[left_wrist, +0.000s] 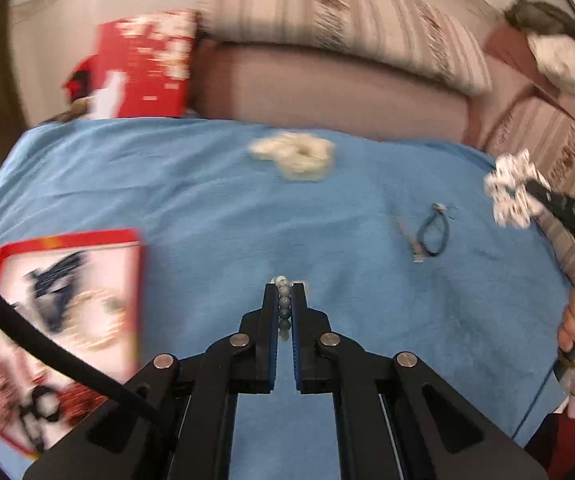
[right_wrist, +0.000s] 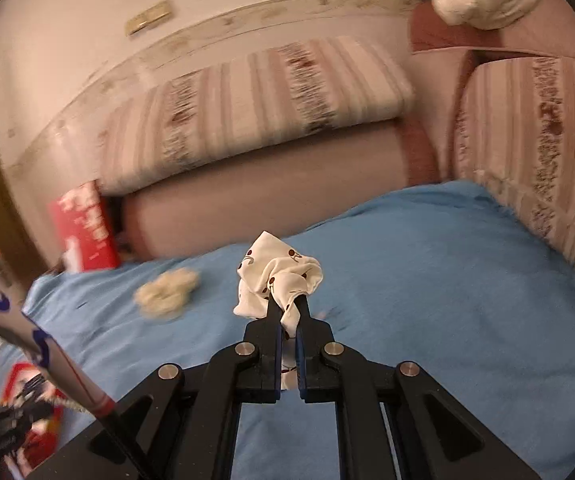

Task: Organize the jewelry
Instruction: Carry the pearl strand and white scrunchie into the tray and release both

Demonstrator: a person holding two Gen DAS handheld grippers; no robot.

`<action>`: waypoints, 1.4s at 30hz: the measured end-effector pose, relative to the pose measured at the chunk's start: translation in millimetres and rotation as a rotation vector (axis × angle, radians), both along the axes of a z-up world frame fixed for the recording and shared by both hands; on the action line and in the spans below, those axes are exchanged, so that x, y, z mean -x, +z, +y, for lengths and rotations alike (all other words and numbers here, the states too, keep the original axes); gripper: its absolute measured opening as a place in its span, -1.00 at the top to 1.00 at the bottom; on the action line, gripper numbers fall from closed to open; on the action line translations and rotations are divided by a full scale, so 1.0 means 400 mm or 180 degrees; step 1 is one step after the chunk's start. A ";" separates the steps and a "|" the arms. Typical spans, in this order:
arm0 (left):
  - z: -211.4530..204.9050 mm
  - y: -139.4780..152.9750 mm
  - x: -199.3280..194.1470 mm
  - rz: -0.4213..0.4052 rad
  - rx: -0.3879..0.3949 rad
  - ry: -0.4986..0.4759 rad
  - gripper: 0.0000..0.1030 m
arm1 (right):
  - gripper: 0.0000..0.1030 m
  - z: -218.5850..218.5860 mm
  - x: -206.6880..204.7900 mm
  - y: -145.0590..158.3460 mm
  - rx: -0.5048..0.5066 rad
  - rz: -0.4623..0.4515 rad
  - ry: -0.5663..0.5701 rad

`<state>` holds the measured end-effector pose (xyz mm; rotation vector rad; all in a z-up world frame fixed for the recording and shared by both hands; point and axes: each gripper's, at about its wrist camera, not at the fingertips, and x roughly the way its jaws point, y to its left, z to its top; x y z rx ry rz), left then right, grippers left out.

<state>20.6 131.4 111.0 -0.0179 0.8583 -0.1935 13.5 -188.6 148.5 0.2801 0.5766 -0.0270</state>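
The left tongs [left_wrist: 284, 292] are pinched narrow on a string of grey-green beads [left_wrist: 283, 303], which runs up between the two fingers above the blue blanket [left_wrist: 191, 200]. The right tongs [right_wrist: 288, 305] grip a white scrunchie with dark red spots [right_wrist: 277, 280], lifted clear of the blanket. A fluffy cream scrunchie [left_wrist: 293, 156] lies farther back on the blanket, and a dark hair tie [left_wrist: 435, 232] lies to the right with a small pale clip [left_wrist: 409, 240] just beside it. A red-edged tray [left_wrist: 61, 332] with blurred jewelry in it sits at the left. A red box [left_wrist: 145, 64] stands behind the blanket against a striped cushion [left_wrist: 339, 20].
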 end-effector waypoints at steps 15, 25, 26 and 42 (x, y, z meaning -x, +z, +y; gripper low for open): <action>0.531 -0.034 0.100 0.0011 0.0465 0.1233 0.89 | 0.89 0.591 -0.027 -0.009 0.0296 0.0292 0.1531; 0.684 -0.050 0.066 -0.0026 0.0845 0.1634 0.89 | 0.88 0.916 -0.093 0.013 0.0203 0.0429 0.2255; 0.704 -0.043 0.057 -0.0056 0.0861 0.1679 0.89 | 0.88 0.943 -0.106 0.006 0.0148 0.0485 0.2306; 0.846 -0.145 -0.160 0.0321 0.0949 0.1615 0.89 | 0.88 1.115 -0.165 -0.235 -0.1081 0.1410 0.2703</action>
